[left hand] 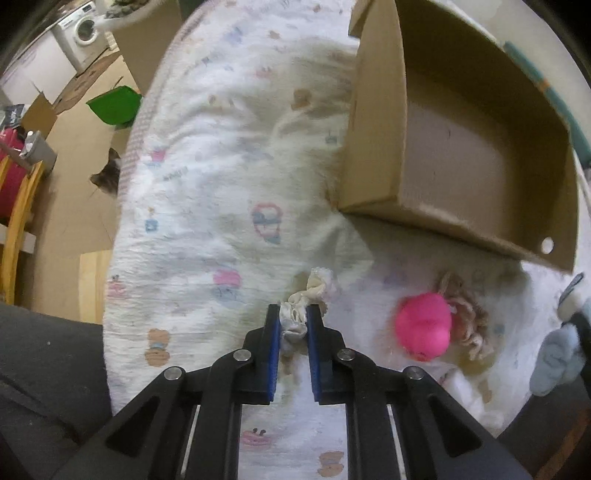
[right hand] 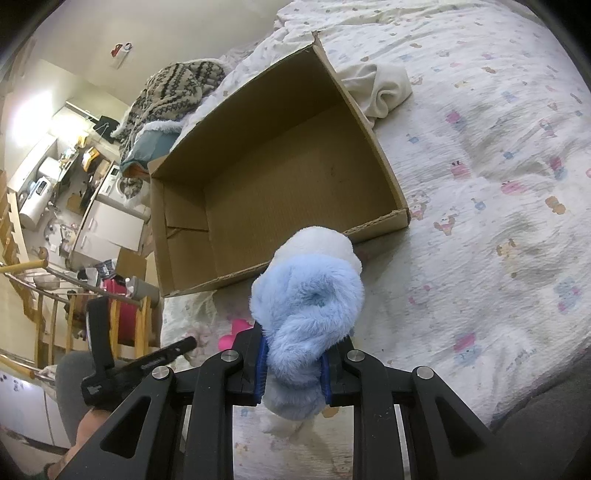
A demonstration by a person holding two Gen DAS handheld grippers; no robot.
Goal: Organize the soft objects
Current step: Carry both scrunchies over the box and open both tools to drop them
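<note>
Left wrist view: the left claw (left hand: 294,321) is closed on a cream knotted rag rope (left hand: 303,310), pinched between its blue pads (left hand: 275,339) above the bed's white quilt printed with pastel cartoon animals (left hand: 207,177). Just right of it lie a bright pink rubber duck-shaped toy (left hand: 424,328) and, touching the toy, a beige braided yarn bundle (left hand: 465,317). The open brown cardboard box (left hand: 373,122) stands on the quilt ahead and to the right, its near wall close to the rope; a wide stretch of quilt is free to the left, ending at the bed's edge. A white washing machine (left hand: 83,33) and a green plastic bin (left hand: 114,105) show only here.

Right wrist view: the right claw (right hand: 295,363) grips a fluffy light-blue and white plush toy (right hand: 310,295), held above the quilt just before the box's near rim (right hand: 221,278). Only this view shows the box's bare floor, a cream cloth (right hand: 380,90) beside its far right wall, and a grey patterned knit blanket (right hand: 173,86) behind it. No writing is legible in either view.
</note>
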